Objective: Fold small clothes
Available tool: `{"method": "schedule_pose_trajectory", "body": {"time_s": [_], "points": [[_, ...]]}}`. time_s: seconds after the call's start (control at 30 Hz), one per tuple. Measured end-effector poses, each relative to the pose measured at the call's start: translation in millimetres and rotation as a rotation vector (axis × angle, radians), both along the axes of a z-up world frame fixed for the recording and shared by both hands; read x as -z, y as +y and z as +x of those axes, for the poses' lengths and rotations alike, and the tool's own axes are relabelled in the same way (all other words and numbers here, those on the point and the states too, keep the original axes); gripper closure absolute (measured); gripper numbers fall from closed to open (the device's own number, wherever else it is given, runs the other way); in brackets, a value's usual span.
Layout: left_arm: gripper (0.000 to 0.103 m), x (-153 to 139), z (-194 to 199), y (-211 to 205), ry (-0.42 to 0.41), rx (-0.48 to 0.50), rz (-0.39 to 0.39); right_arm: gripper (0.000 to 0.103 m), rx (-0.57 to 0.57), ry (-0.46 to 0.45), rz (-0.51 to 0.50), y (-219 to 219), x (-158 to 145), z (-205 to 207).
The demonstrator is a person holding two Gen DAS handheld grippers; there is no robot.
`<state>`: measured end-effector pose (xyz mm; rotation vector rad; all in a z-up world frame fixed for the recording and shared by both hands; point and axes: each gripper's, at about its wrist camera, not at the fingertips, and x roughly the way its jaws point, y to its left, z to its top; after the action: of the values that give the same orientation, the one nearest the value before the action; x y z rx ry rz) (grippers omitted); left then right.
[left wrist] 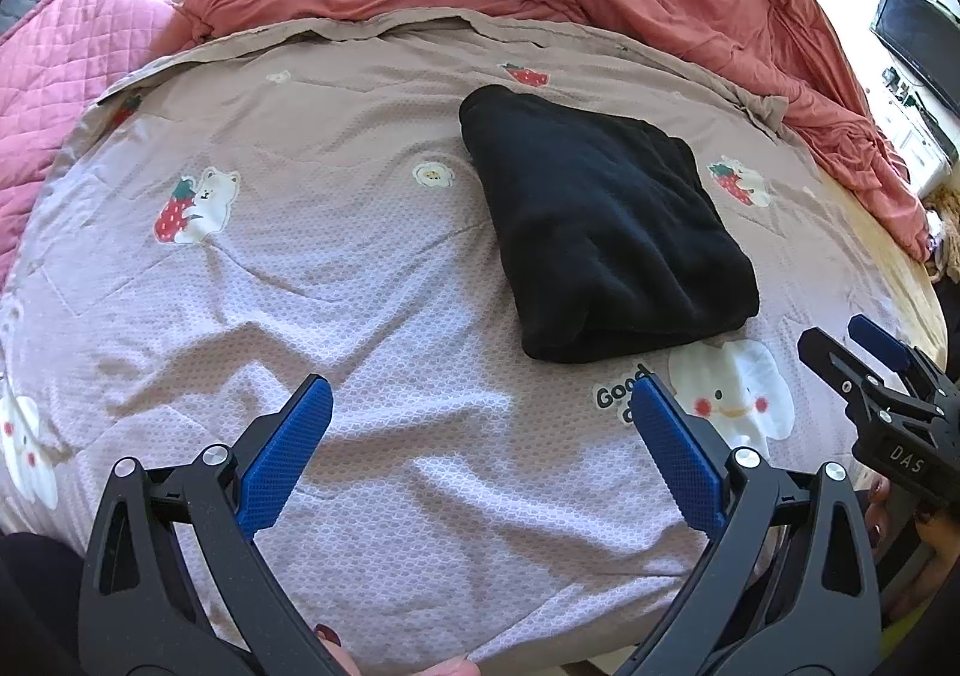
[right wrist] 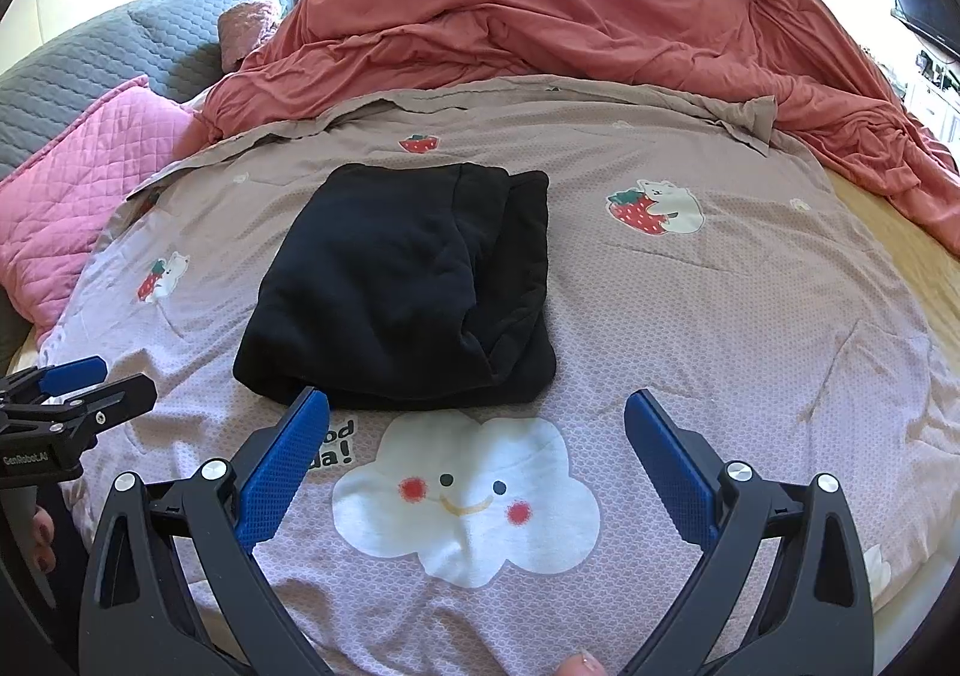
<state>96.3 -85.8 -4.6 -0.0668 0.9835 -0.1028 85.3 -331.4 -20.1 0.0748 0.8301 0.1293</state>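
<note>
A black garment [left wrist: 606, 226] lies folded into a compact rectangle on the mauve printed blanket [left wrist: 336, 268]; it also shows in the right wrist view [right wrist: 408, 286]. My left gripper [left wrist: 480, 400] is open and empty, held above the blanket near the garment's near left side. My right gripper [right wrist: 477, 412] is open and empty, just in front of the garment's near edge. The right gripper also shows at the right edge of the left wrist view [left wrist: 870, 358]. The left gripper shows at the left edge of the right wrist view [right wrist: 90, 382].
A rumpled coral duvet [right wrist: 600, 16] is piled behind the blanket. A pink quilted pillow [right wrist: 84, 196] and grey pillows [right wrist: 120, 52] lie at the left. A dark screen [left wrist: 918, 40] stands at the far right. Bare yellow mattress [right wrist: 888, 232] shows at the right.
</note>
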Motion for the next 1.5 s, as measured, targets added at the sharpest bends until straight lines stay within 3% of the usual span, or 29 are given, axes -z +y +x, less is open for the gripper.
{"method": "schedule_pose_trajectory", "body": {"time_s": [1.37, 1.5], "points": [[0.01, 0, 0, -3, 0.012, 0.037, -0.035, 0.005, 0.003, 0.015, -0.001, -8, 7, 3], [0.01, 0, -1, -6, 0.009, 0.04, -0.01, 0.005, 0.006, 0.018, -0.001, -9, 7, 4]]}}
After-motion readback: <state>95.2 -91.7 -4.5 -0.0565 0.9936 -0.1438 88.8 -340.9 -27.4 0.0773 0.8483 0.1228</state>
